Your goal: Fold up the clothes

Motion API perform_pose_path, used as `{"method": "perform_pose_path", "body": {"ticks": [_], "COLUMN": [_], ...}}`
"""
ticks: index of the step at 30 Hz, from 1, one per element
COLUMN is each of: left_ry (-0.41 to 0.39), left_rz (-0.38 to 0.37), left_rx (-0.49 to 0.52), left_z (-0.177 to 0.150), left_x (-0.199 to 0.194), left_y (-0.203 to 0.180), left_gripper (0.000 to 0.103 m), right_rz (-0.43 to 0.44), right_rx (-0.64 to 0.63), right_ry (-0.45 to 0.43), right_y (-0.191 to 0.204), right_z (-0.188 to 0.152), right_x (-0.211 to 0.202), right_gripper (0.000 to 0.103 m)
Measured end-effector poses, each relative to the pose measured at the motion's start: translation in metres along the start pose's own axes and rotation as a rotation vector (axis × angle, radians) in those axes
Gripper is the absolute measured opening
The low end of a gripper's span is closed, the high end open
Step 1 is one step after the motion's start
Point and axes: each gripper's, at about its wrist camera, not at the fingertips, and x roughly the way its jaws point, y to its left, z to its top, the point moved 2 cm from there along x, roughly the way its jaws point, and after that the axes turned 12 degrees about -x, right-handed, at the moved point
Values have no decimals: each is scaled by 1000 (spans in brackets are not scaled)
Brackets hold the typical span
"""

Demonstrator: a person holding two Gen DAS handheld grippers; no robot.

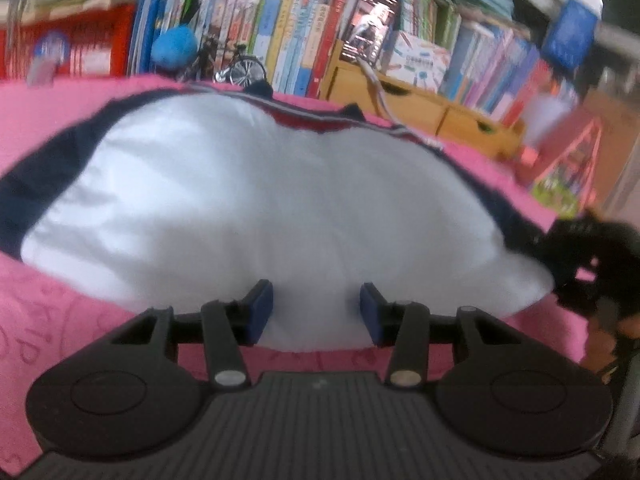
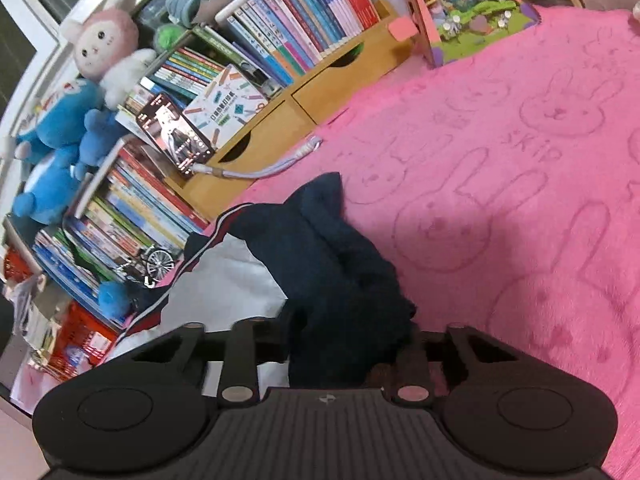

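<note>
Right wrist: right tool clamps navy sleeve — left tool gapes — blanket reads "SKIP".

The left wrist view was blurred, so the book spines beyond its claw could not be read. In the right wrist view, bunched navy fabric hid the right gripper fingertips, so their spacing stayed unclear.

Open pink blanket at 3 o'clock; books and wooden drawers block 11 o'clock.
</note>
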Motion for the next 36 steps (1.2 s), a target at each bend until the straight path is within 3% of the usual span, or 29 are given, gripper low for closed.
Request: {"method": "perform_pose_path", "body": {"ticks": [1, 3, 4, 7, 9, 13, 15, 17, 18, 20, 22, 25, 32, 36], "left_ry": [16, 74, 61, -130, -221, -337, -342, -322, -307, -275, -234, -164, 3, 6], "left_rz": [-31, -104, -134, -165, -183, -246, -254, -252, -262, -291, -347, -403, -403, -390], "left_rx": [-29, -123, -188, -325, -398, -520, -562, -572, -573, -573, -577, -550, -488, -499], "left_z": [3, 18, 26, 55, 68, 67, 60, 55, 54, 53, 53, 49, 36, 38], "left_x": [0, -6, -13, -62, -94, -138, -143, -140, -137, -130, -121, -105, -61, -44], "left_y": [7, 29, 45, 108, 144, 196, 208, 211, 210, 208, 200, 180, 140, 134], "left_gripper": [42, 42, 42, 45, 50, 55, 57, 59, 61, 63, 66, 71, 77, 77], "right_rz": [-1, -3, -3, -3, 65, 233, 331, 370, 363, 347, 315, 255, 99, 92], "right_rx": [-64, -193, -257, -451, -619, -894, -1009, -1131, -1176, -1218, -1199, -1147, -967, -911], "right_ry": [-25, -76, -101, -178, -229, -231, -161, -100, -95, -136, -168, -197, -90, -37], "right_y": [16, 48, 65, 115, 174, 276, 307, 325, 326, 318, 301, 275, 203, 183], "right_z": [4, 12, 16, 28, 18, -37, -74, -109, -123, -134, -132, -128, -117, -123], "right_x": [-4, -13, -17, -30, -29, -8, 8, 16, 13, 0, -15, -36, -38, -37], "right_gripper": [16, 12, 12, 12, 12, 14, 25, 38, 39, 64, 73, 75, 76, 76]}}
